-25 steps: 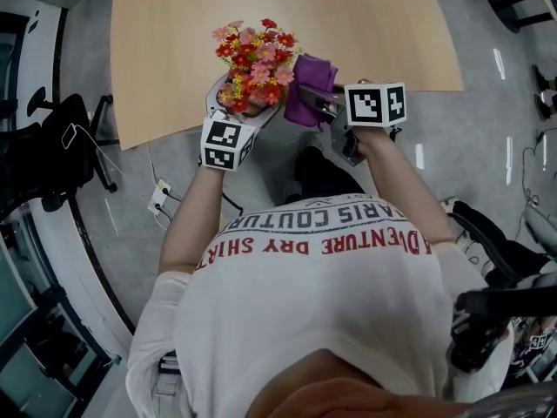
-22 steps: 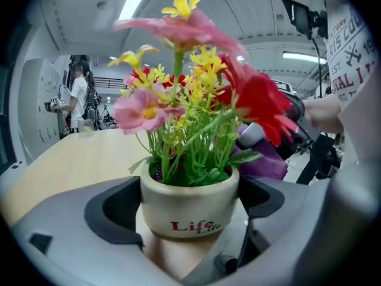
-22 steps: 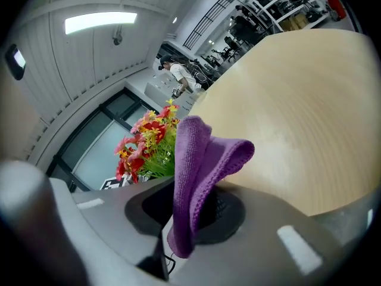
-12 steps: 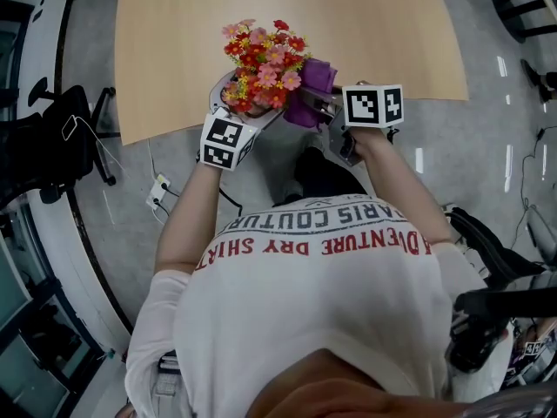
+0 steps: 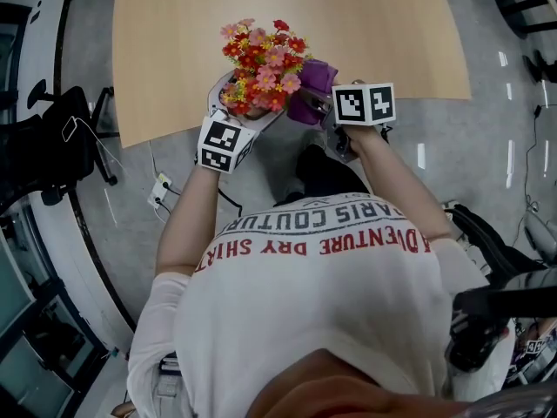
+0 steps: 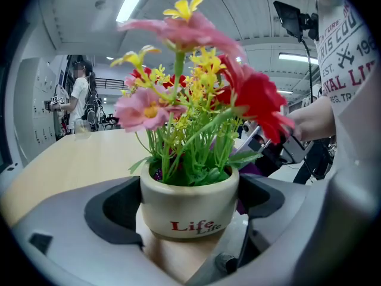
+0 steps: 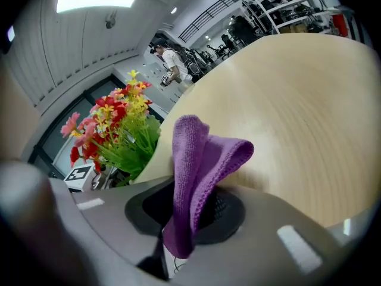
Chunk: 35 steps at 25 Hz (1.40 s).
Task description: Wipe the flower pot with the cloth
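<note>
Jaws of the left gripper (image 6: 188,214) press in from 9 and 3 o'clock on a cream flower pot (image 6: 189,200), pinching its wall. That grip probably steadies the pot so it can be rubbed without tipping. The pot holds a dense bunch of flowers (image 6: 196,94), pink, red and yellow on green stems, which fills its mouth and spreads well above the rim. Red lettering runs across the side of the pot facing the camera.

The right gripper (image 7: 191,214) is closed on a folded purple cloth (image 7: 202,154), and a loop of it stands out past the jaws, ready to serve as the wiping face. In the head view the cloth sits just beside the flowers at their 3 o'clock, over the near edge of a pale wooden table (image 5: 374,24). Whether cloth and pot touch cannot be made out.
</note>
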Each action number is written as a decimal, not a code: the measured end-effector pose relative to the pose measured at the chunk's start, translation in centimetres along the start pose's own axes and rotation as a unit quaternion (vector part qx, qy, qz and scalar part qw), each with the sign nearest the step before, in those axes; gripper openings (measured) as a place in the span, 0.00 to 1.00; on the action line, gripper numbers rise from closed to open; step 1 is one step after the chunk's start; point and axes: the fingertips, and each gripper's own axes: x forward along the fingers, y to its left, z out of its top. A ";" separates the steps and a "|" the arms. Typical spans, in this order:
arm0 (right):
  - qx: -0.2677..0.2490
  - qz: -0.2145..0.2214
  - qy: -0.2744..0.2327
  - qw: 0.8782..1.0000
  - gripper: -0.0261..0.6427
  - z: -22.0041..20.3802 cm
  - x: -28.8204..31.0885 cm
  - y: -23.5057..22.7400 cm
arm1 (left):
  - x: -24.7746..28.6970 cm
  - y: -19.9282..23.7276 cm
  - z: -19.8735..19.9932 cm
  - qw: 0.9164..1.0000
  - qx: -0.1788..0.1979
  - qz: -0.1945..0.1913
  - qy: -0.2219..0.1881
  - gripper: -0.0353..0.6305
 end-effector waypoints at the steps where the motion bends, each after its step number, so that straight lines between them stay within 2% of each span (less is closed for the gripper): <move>1: -0.003 -0.008 0.003 1.000 0.13 -0.1 0.2 -0.2 | 0.0 0.0 0.0 1.000 0.001 -0.002 0.000 0.83; 6: -0.025 -0.042 0.017 0.999 0.13 -0.3 0.6 -0.7 | -0.1 0.2 0.2 1.000 0.009 -0.018 0.000 0.83; 10: -0.022 -0.042 0.019 0.999 0.13 -0.4 0.7 -0.9 | 0.1 0.3 0.1 0.999 0.015 -0.028 0.002 0.83; 14: -0.008 -0.031 0.008 0.999 0.13 -0.4 0.2 -0.8 | -0.1 0.4 -0.2 1.000 0.000 -0.016 0.002 0.83; 17: -0.005 -0.032 -0.003 0.999 0.13 -0.1 -0.5 -0.8 | -0.7 0.7 0.3 1.000 -0.010 0.014 -0.008 0.83; 21: 0.007 -0.033 -0.025 0.999 0.13 0.0 -1.6 -0.8 | -1.8 0.8 0.4 0.997 -0.033 0.071 -0.026 0.85; 24: 0.012 -0.033 -0.037 0.999 0.13 -0.4 -2.4 -0.5 | -2.5 -0.2 0.5 0.990 -0.063 0.120 -0.045 0.85; 27: 0.017 -0.033 -0.049 0.998 0.13 -0.6 -3.2 -0.5 | -2.1 -0.7 0.3 0.981 -0.088 0.165 -0.040 0.85; 35: 0.027 -0.032 -0.070 0.997 0.13 -1.3 -4.6 -0.9 | -0.9 -0.4 -0.3 0.966 -0.096 0.238 -0.033 0.85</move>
